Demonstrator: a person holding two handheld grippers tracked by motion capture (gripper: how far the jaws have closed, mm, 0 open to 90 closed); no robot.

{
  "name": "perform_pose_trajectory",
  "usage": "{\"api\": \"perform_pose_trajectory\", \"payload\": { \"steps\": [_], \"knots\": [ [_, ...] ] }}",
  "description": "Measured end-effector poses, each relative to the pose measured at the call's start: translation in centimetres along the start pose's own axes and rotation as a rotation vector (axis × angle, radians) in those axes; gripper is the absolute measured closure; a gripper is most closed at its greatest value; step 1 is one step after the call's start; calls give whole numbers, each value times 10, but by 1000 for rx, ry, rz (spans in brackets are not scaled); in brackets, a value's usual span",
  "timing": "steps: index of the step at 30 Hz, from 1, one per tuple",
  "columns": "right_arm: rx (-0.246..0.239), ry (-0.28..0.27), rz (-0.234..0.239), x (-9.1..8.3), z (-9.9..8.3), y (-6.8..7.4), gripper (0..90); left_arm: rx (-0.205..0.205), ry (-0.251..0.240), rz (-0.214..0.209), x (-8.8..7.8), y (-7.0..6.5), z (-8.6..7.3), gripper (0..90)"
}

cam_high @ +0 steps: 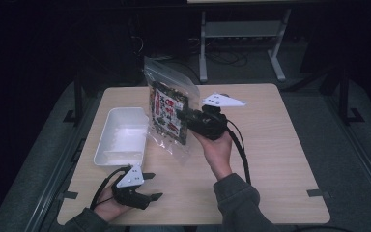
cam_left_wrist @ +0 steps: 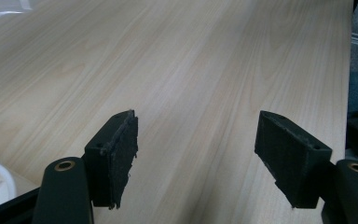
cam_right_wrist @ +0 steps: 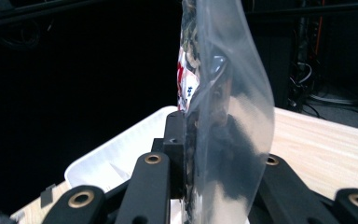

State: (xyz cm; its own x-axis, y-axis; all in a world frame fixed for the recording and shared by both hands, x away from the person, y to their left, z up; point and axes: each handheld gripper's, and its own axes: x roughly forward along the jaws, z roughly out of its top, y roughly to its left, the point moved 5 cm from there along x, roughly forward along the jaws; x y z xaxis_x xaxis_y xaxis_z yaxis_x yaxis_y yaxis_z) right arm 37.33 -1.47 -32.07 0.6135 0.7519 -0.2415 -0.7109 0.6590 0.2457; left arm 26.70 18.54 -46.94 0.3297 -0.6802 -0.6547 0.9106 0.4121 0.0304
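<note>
A clear plastic bag with a colourful printed packet inside hangs upright above the table, right of a white tray. My right gripper is shut on the bag's right edge, held by a hand coming from below. In the right gripper view the bag stands edge-on between the jaws, with the tray behind it. My left gripper rests open near the table's front left edge; in the left gripper view its pads stand wide apart over bare wood with nothing between them.
The wooden table has free room on its right half. A table-leg frame and cables stand on the dark floor beyond the far edge. Black tape marks sit at the table's front corners.
</note>
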Motion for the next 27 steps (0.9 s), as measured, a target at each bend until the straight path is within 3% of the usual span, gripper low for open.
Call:
{"api": "perform_pose_trajectory", "payload": {
  "steps": [15,27],
  "knots": [
    [-4,-21,-10,54,18,21,749,2,16,-18,-3,-2,-7,291],
    [12,-49,-22,92,21,33,750,-7,20,-19,-8,2,-11,288]
  ]
}}
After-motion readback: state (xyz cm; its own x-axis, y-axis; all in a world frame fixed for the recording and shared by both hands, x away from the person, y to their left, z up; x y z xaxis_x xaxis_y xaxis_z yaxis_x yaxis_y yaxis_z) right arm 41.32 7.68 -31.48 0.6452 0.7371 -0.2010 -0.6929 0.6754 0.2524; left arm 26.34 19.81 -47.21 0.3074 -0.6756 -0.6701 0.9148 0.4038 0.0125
